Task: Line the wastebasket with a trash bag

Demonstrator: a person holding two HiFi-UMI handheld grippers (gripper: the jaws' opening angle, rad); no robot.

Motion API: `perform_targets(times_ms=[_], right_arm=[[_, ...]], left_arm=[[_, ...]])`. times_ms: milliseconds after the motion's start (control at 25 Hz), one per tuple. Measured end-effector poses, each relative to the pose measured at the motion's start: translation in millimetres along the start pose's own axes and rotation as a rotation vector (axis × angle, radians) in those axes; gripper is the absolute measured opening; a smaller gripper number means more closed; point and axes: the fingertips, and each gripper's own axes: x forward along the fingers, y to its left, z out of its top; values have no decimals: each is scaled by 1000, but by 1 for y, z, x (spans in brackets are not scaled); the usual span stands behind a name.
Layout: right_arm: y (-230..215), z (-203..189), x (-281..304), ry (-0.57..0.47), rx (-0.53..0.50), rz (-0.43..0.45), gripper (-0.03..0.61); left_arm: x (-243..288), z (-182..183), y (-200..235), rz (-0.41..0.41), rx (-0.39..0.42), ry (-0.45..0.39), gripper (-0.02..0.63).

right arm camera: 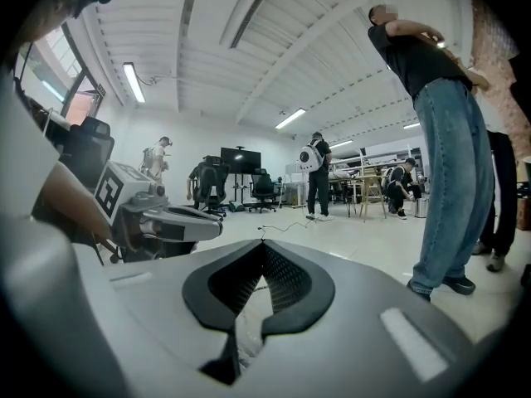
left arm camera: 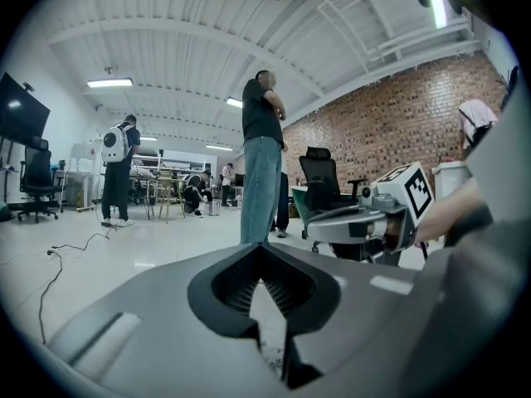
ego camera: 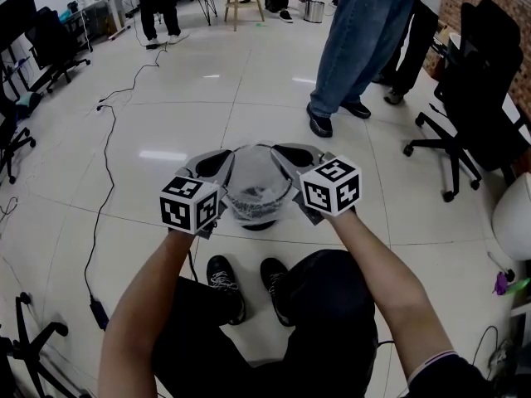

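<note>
The left gripper (ego camera: pixel 217 162) has its jaws closed. In the left gripper view the tips meet (left arm camera: pixel 264 251), and a strip of pale crinkled film shows in the slot behind them. The right gripper (ego camera: pixel 292 154) is closed the same way, its tips together (right arm camera: pixel 264 247) with wrinkled film caught below them. Each gripper pinches one side of the trash bag (ego camera: pixel 255 177): the left takes the bag's left edge and the right takes its right edge. Both point nearly level, away from the person. Their marker cubes (ego camera: pixel 189 204) (ego camera: pixel 331 186) sit at the near ends, above the forearms.

The translucent bag hangs open between the two grippers, and its body drops into the wastebasket (ego camera: pixel 260 220). The wastebasket stands upright on the white tiled floor (ego camera: pixel 166 123), well away from any wall and just ahead of the person's black shoes (ego camera: pixel 224 280).

Farther out, a dark cable (ego camera: pixel 104 181) runs across the tiles to the left. A person in blue jeans (ego camera: pixel 357 48) stands beyond the wastebasket. A black office chair (ego camera: pixel 473 98) stands to the right, by the brick wall (left arm camera: pixel 390 114).
</note>
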Motion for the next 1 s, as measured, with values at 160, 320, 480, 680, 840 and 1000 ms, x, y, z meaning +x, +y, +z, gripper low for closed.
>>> perform_targets(times_ms=[160, 320, 480, 680, 840, 1000], right_arm=[[0, 0, -1, -3, -1, -1, 0], [-1, 0, -1, -2, -3, -3, 0], [0, 0, -1, -3, -7, -5, 0], [1, 2, -2, -4, -10, -6, 0], [1, 2, -2, -2, -15, -8, 0], [1, 2, -2, 0, -17, -12, 0]], left_arm=[[0, 1, 1, 3, -1, -3, 12], [0, 1, 1, 2, 3, -4, 11], [-1, 0, 2, 4, 4, -3, 11], [-2, 2, 2, 5, 4, -7, 11], [-2, 3, 3, 6, 3, -10, 12], [-2, 3, 4, 5, 4, -12, 11]])
